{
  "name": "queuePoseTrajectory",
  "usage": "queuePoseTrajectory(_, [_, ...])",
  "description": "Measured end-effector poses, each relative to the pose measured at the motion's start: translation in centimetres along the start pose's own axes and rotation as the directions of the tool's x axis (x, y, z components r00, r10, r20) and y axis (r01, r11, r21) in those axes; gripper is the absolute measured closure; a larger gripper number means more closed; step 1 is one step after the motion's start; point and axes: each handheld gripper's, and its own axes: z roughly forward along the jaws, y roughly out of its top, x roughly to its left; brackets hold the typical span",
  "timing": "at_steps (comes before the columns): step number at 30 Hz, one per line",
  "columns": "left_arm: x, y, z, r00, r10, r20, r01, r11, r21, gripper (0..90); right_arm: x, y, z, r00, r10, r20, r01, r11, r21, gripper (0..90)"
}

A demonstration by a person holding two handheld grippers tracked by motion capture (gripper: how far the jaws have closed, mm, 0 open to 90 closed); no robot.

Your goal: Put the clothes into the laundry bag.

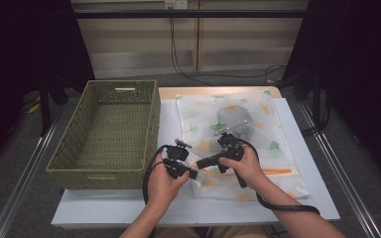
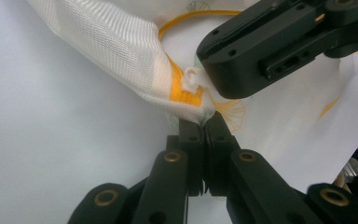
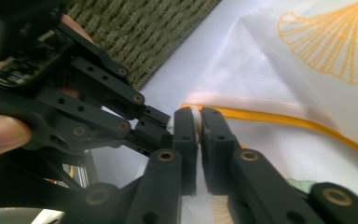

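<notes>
A white mesh bag (image 1: 238, 131) printed with green and orange leaves lies flat on the white table (image 1: 129, 208). A yellow zipper (image 1: 273, 171) runs along its near side. My left gripper (image 2: 204, 125) is shut on the bag's corner fabric just below the zipper's end. In the high view the left gripper (image 1: 193, 174) sits at the bag's near left corner. My right gripper (image 3: 199, 116) is shut on the small white zipper pull (image 2: 192, 80), its tips almost touching the left gripper (image 3: 98, 112). The right gripper (image 1: 200, 162) points left across the zipper.
A green woven basket (image 1: 64, 166) with nothing in it stands on the table's left, close to my left hand. Something grey with a thin metal rod (image 1: 235, 126) shows through the bag's middle. The table's near edge is just below the hands.
</notes>
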Motion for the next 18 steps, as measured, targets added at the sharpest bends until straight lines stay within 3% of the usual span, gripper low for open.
queuePoseTrajectory(5, [-0.06, 0.05, -0.12, 1.0000, -0.003, 0.004, 0.003, 1.0000, -0.008, 87.8, 0.42, 0.21, 0.16, 0.9999, -0.009, -0.013, 0.009, 1.000, 0.007, 87.8])
queuePoseTrajectory(9, [0.02, -0.02, -0.15, 0.9999, 0.013, 0.000, -0.013, 0.9999, -0.003, 87.8, 0.34, 0.22, 0.51, 0.9998, -0.019, 0.003, 0.019, 1.000, 0.007, 89.1])
queuePoseTrajectory(13, [0.16, -0.12, -0.17, 0.9998, -0.010, 0.018, 0.011, 0.9998, -0.015, 87.5, 0.17, 0.20, 0.75, 0.9999, -0.017, 0.001, 0.017, 1.000, 0.009, 90.0])
queuePoseTrajectory(15, [0.35, -0.11, -0.29, 0.9998, -0.007, 0.020, 0.007, 0.9998, -0.017, 86.7, 0.20, 0.28, 0.73, 0.9995, -0.028, 0.014, 0.028, 1.000, 0.005, 90.0])
queuePoseTrajectory(18, [0.77, -0.11, -0.34, 0.9995, -0.014, 0.030, 0.015, 0.9994, -0.030, 81.2, 0.20, 0.44, 0.62, 0.9999, -0.016, -0.005, 0.016, 1.000, 0.011, 90.0])
